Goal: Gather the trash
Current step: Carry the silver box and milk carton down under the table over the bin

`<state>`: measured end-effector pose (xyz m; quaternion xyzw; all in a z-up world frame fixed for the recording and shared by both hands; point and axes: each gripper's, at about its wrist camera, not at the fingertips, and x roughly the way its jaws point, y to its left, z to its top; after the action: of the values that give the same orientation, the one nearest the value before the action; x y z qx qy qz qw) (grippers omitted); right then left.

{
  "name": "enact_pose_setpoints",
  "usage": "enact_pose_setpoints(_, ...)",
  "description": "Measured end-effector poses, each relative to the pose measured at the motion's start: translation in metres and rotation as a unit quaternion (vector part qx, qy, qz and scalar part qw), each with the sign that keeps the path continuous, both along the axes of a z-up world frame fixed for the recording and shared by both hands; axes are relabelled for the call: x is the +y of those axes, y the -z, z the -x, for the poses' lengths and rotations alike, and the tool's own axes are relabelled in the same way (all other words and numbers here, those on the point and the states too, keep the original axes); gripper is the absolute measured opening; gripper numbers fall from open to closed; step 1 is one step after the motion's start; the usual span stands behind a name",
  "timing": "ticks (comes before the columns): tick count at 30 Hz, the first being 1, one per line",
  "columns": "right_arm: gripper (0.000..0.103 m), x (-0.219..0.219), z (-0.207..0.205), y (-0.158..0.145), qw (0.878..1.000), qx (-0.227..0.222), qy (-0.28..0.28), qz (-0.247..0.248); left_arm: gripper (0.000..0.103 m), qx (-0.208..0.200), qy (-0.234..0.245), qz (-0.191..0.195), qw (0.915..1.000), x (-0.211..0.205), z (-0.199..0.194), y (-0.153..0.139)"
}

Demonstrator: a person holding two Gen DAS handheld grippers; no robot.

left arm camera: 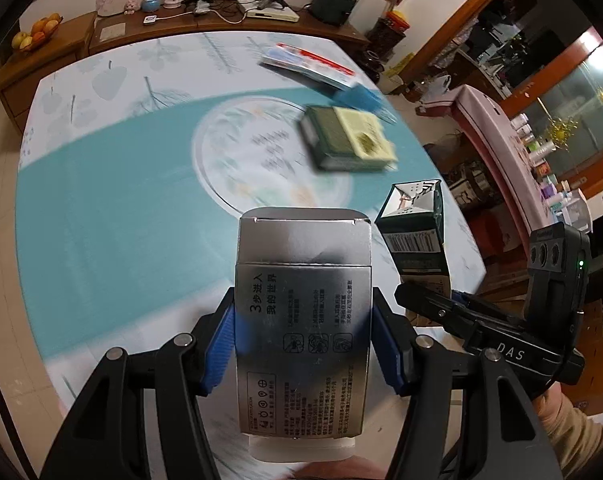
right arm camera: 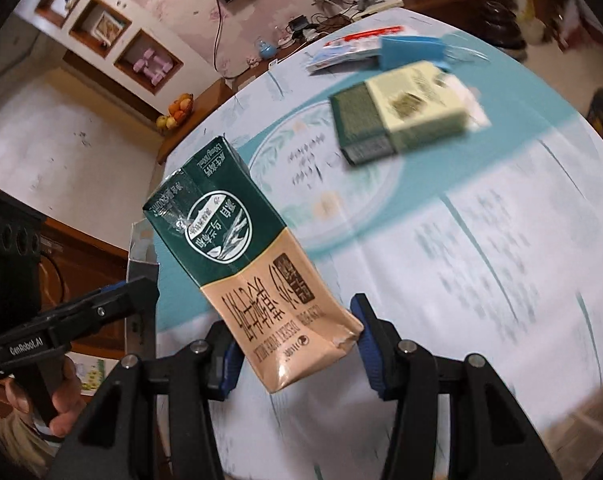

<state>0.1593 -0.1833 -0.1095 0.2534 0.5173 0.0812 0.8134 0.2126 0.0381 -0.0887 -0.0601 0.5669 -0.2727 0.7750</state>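
Observation:
My left gripper (left arm camera: 303,344) is shut on a grey cardboard box (left arm camera: 303,320) with black print, held above the near edge of the table (left arm camera: 101,220). My right gripper (right arm camera: 297,344) is shut on a green and tan milk carton (right arm camera: 245,264), tilted, also above the table (right arm camera: 481,280). The carton (left arm camera: 415,224) and the right gripper (left arm camera: 481,320) show at the right of the left wrist view. The left gripper (right arm camera: 81,320) and an edge of the grey box (right arm camera: 141,248) show at the left of the right wrist view.
A green and cream box (left arm camera: 349,140) (right arm camera: 397,112) lies on the table's middle. Beyond it lie a blue item (left arm camera: 359,98) (right arm camera: 411,52) and a red and white packet (left arm camera: 309,62) (right arm camera: 353,48). A wooden sideboard (left arm camera: 221,28) with cables stands behind the table.

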Motion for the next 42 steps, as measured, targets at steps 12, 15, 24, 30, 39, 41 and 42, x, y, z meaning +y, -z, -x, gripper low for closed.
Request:
enact_pose_setpoints(12, 0.049, -0.075, 0.165, -0.009, 0.999, -0.023, 0.011, -0.022, 0.06, -0.027, -0.05, -0.011, 0.9983, -0.063, 0.152, -0.008)
enact_pose_setpoints(15, 0.05, -0.087, 0.197, 0.004, 1.0, -0.012, 0.009, -0.027, 0.06, -0.022, -0.053, -0.014, 0.9982, -0.081, 0.181, 0.002)
enact_pose_setpoints(24, 0.05, -0.12, 0.266, 0.063, 0.995, 0.052, 0.064, -0.055, 0.06, 0.009, -0.004, -0.06, 0.9982, -0.132, 0.245, 0.053)
enact_pose_setpoints(30, 0.05, -0.133, 0.294, 0.114, 0.987, 0.101, 0.105, -0.066, 0.06, 0.023, 0.028, -0.08, 0.9962, -0.157, 0.264, 0.107)
enact_pose_setpoints(39, 0.05, -0.134, 0.305, 0.217, 0.97, 0.167, 0.16, -0.072, 0.06, 0.035, 0.054, -0.106, 0.9922, -0.174, 0.264, 0.218)
enact_pose_setpoints(41, 0.05, -0.133, 0.305, 0.242, 0.966, 0.18, 0.171, -0.071, 0.06, 0.042, 0.056, -0.112, 0.9913, -0.176, 0.258, 0.244)
enact_pose_setpoints(42, 0.05, -0.133, 0.304, 0.256, 0.964, 0.187, 0.177, -0.072, 0.06, 0.044, 0.057, -0.115, 0.9908, -0.177, 0.256, 0.256)
